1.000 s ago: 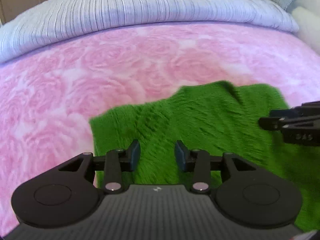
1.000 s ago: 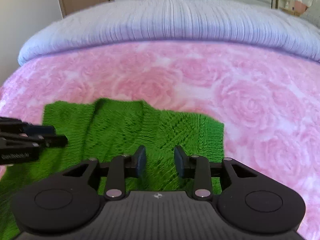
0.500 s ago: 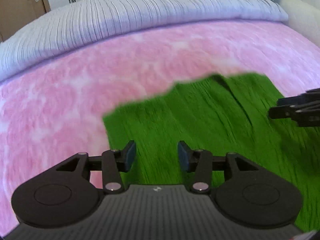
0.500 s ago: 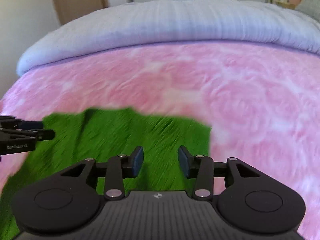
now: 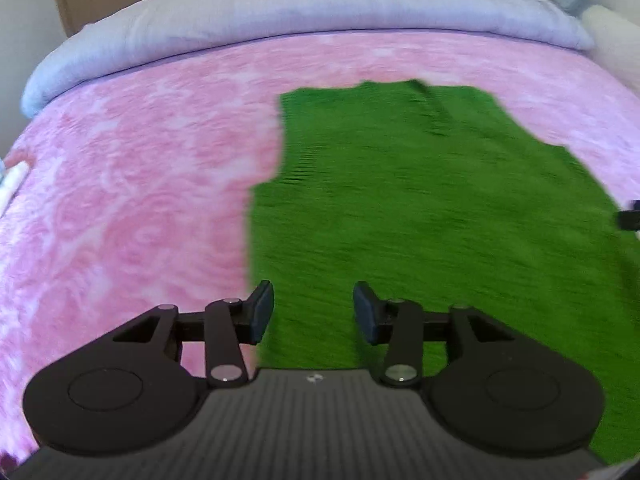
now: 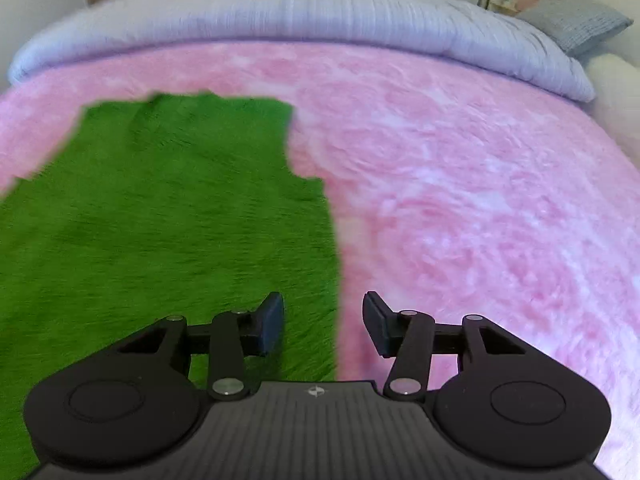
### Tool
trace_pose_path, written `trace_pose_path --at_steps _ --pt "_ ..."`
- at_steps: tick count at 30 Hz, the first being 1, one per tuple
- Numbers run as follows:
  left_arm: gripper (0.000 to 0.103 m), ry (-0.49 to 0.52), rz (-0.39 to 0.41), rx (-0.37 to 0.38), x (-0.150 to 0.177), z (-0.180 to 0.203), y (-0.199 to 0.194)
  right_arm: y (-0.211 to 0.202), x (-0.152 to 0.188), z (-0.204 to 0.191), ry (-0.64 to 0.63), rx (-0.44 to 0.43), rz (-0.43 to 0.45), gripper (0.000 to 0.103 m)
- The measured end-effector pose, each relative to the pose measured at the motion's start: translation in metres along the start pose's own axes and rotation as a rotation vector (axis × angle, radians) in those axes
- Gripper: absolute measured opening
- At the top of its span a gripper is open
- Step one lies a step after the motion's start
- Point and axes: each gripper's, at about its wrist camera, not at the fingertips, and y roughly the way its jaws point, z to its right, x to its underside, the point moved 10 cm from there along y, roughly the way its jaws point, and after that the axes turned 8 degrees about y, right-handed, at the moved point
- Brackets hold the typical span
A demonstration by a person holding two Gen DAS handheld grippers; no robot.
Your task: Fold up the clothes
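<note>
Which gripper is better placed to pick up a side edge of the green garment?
Right. The right gripper has the green garment's edge between its open jaws. The left gripper, also open, sits just inside the opposite edge.

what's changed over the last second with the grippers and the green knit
Both grippers pulled back along the green knit garment, so more of its length shows ahead of them. The left gripper now sits over its left edge, the right gripper over its right edge. The right jaws have just been opening, with nothing clamped between them; the left jaws also hold nothing. The garment stayed flat on the pink blanket.
</note>
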Motion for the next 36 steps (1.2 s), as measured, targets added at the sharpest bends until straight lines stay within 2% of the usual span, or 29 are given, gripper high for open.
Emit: trace_pose_path --at_steps 3,4,6,7,11,15,18,19,20,22,25,30,36 --pt "0.044 0.032 -0.037 0.051 0.015 0.044 -0.004 -0.006 0.018 -0.039 -0.042 -0.066 -0.028 0.047" --pt "0.043 0.054 -0.063 0.016 0.027 0.052 -0.004 -0.008 0.025 -0.052 -0.056 -0.088 -0.037 0.047" --pt "0.044 0.066 -0.08 -0.043 0.051 0.061 -0.015 -0.01 0.048 -0.06 -0.075 -0.07 -0.075 0.047" --pt "0.044 0.058 -0.076 -0.063 0.062 0.063 -0.025 -0.016 0.061 -0.059 -0.083 -0.05 -0.08 0.048" --pt "0.044 -0.007 -0.115 -0.04 0.101 0.062 -0.062 -0.056 0.107 -0.04 -0.054 -0.022 -0.102 0.052" --pt "0.045 -0.026 -0.149 -0.072 0.12 0.062 -0.098 -0.095 0.14 -0.031 -0.015 -0.018 -0.112 0.055" --pt "0.048 -0.015 -0.096 -0.127 0.118 0.067 -0.137 -0.121 0.144 -0.035 0.019 -0.006 -0.107 0.055" --pt "0.052 -0.022 -0.076 -0.13 0.118 0.069 -0.15 -0.133 0.141 -0.038 0.034 -0.011 -0.084 0.059" --pt "0.054 -0.028 -0.049 -0.137 0.117 0.07 -0.165 -0.145 0.138 -0.041 0.047 -0.022 -0.06 0.07" --pt "0.058 -0.03 -0.004 -0.152 0.115 0.074 -0.189 -0.169 0.133 -0.048 0.073 -0.05 -0.014 0.083" --pt "0.06 -0.033 0.036 -0.155 0.117 0.082 -0.212 -0.197 0.134 -0.058 0.071 -0.061 0.028 0.089" --pt "0.06 -0.029 0.064 -0.164 0.126 0.099 -0.238 -0.231 0.151 -0.067 0.056 -0.059 0.06 0.089" --pt "0.062 -0.019 0.091 -0.172 0.137 0.113 -0.259 -0.252 0.158 -0.065 0.063 -0.053 0.088 0.089"
